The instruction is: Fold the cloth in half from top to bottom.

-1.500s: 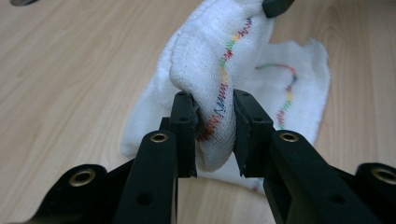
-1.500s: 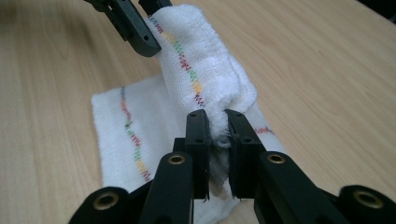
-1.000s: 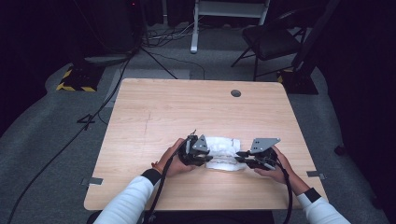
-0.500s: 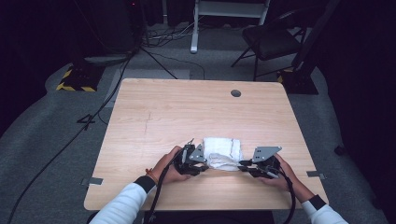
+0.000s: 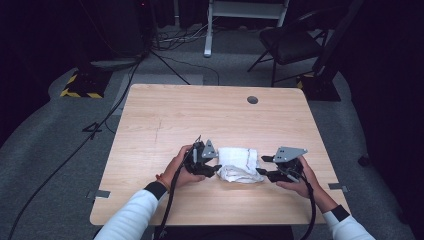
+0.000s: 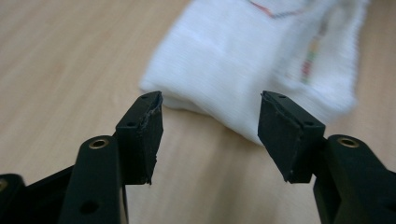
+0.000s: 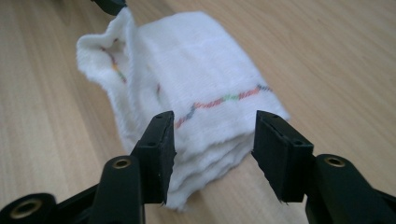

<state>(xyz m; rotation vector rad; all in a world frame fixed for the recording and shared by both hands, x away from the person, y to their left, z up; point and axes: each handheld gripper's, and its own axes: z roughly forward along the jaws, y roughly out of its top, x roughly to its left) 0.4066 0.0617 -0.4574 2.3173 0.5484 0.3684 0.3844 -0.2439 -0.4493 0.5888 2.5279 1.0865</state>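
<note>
A folded white towel [image 5: 239, 164] lies on the wooden table [image 5: 210, 115], in the lower middle of the high view, between the two hand-held grippers. The left gripper [image 5: 212, 170] sits at the towel's left end and the right gripper [image 5: 262, 173] at its right end, so each hand faces one short side of the bundle, a sensible stance for working the cloth from both ends at once.

In the left gripper view the towel [image 6: 261, 60] fills the upper right of the frame, and the black fingers [image 6: 145, 126] stand well apart, with nothing between them; the nearest towel corner lies just beyond their tips.

In the right gripper view the towel [image 7: 201, 93] runs from the upper left to the centre, showing a thin coloured stitched line across its top and several stacked layers at the near edge. The fingers [image 7: 159, 149] here are likewise spread wide, flanking that layered edge without pinching it. The far corner of the towel stands up slightly, at the upper left of this frame, where a dark tip touches it.
</note>
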